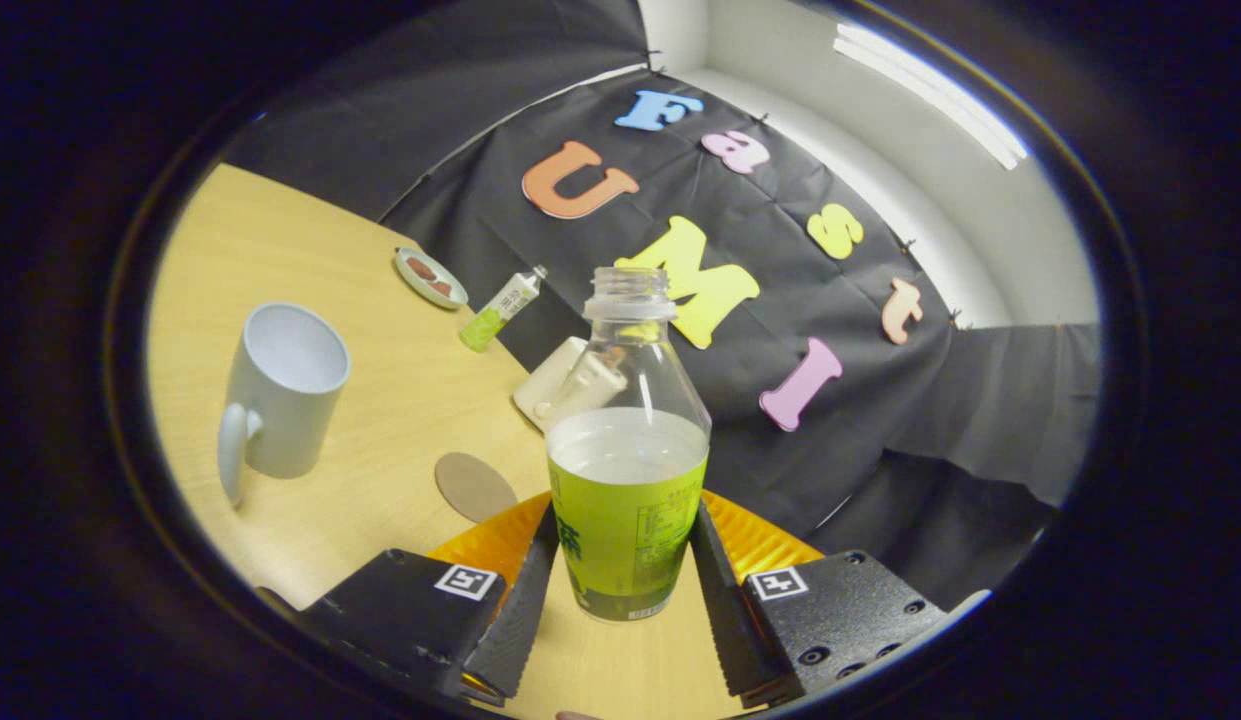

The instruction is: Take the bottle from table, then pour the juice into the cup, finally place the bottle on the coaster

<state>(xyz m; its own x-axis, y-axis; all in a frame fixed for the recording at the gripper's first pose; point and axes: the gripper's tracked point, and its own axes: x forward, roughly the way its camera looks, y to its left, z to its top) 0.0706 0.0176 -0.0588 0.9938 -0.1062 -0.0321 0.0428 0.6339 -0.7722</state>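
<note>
A clear uncapped bottle [628, 480] with a green label and pale juice in its lower half stands between my fingers. My gripper [626, 530] is shut on it, one finger pressing each side of the label. A white mug [280, 390] with its handle toward me stands on the wooden table [380, 400], left of the fingers and beyond them. Its inside looks empty. A round brown coaster [475, 487] lies flat between the mug and the bottle, just ahead of the left finger. The whole scene appears tilted.
Farther back on the table lie a small dish [430, 277] with something reddish in it and a small bottle [502, 308] of green liquid on its side. A white box-like object [552, 385] sits behind the held bottle, near the table's edge by the black cloth.
</note>
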